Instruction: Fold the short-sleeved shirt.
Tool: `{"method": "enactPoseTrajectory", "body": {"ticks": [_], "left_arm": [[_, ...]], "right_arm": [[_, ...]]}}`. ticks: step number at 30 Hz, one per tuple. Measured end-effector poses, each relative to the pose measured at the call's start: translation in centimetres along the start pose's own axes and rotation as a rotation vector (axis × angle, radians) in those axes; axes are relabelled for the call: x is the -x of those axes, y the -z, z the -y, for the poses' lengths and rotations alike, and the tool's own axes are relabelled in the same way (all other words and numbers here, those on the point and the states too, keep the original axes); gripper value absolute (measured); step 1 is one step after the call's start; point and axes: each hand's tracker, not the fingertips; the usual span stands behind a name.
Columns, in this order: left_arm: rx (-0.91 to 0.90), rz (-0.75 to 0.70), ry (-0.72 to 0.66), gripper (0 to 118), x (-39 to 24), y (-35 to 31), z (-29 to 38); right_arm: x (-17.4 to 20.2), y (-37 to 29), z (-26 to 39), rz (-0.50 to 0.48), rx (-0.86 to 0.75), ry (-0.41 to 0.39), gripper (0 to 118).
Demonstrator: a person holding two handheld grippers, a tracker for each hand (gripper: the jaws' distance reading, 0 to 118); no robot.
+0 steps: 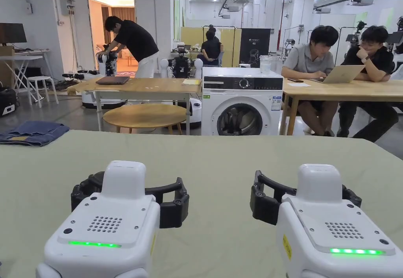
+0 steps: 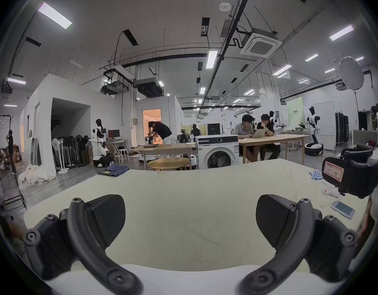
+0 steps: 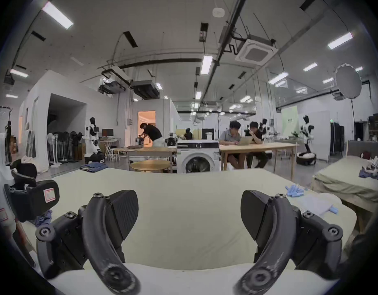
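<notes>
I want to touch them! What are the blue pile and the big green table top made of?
The blue pile looks like denim: thick, matte, folded in soft layers with a tan patch. The table cover looks like smooth matte cloth, pale green with faint creases; what lies under it is hidden.
</notes>
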Motion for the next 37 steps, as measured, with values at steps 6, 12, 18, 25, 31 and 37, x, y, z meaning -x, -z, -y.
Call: {"method": "enactPoseTrajectory", "body": {"ticks": [6, 12, 18, 25, 31, 37], "left_arm": [[0.0, 0.003, -0.017, 118, 0.3, -0.1, -0.3], [0.004, 0.006, -0.026, 118, 0.3, 0.0, -0.6], [0.005, 0.001, -0.021, 118, 0.3, 0.0, -0.6], [0.013, 0.001, -0.029, 118, 0.3, 0.1, -0.6], [0.022, 0.001, -0.026, 118, 0.2, 0.3, -0.4], [0.034, 0.004, -0.032, 118, 0.0, 0.6, 0.1]], "right_arm": [[-0.6, 0.0, -1.2, -0.042, 0.056, 0.05, 100], [-0.5, -0.4, -2.0, -0.114, 0.069, 0.093, 100], [-0.4, -0.2, -2.0, -0.068, 0.092, 0.092, 100], [-0.5, -0.4, -1.4, -0.048, 0.051, 0.071, 100], [0.5, -1.1, -1.1, 0.034, 0.007, -0.022, 100], [0.6, -0.8, -0.6, 0.072, 0.035, -0.037, 100]]}}
